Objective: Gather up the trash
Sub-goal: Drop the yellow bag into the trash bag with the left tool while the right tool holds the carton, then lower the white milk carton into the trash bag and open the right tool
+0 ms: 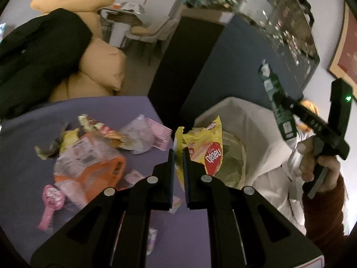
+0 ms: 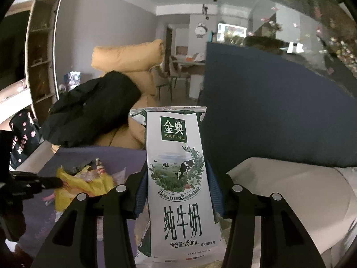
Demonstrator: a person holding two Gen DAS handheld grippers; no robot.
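Observation:
My left gripper point(image 1: 178, 154) is shut on a yellow snack bag point(image 1: 205, 147) and holds it over the near rim of a white-lined trash bin point(image 1: 256, 138). My right gripper point(image 2: 177, 178) is shut on a white and green milk carton point(image 2: 178, 178), held upright. In the left wrist view the carton point(image 1: 279, 102) hangs above the bin's right side in the right gripper point(image 1: 283, 102). The left gripper with the yellow bag point(image 2: 82, 185) shows at the left of the right wrist view. More wrappers lie on the purple table point(image 1: 26, 178): an orange bag point(image 1: 93, 167), pink packets point(image 1: 51, 201), clear plastic point(image 1: 142, 134).
A tan sofa with cushions point(image 1: 100, 67) and a black coat point(image 1: 40, 51) stands behind the table. A dark blue panel point(image 2: 267, 111) rises behind the bin. A dining table and chairs point(image 1: 142, 26) are farther back.

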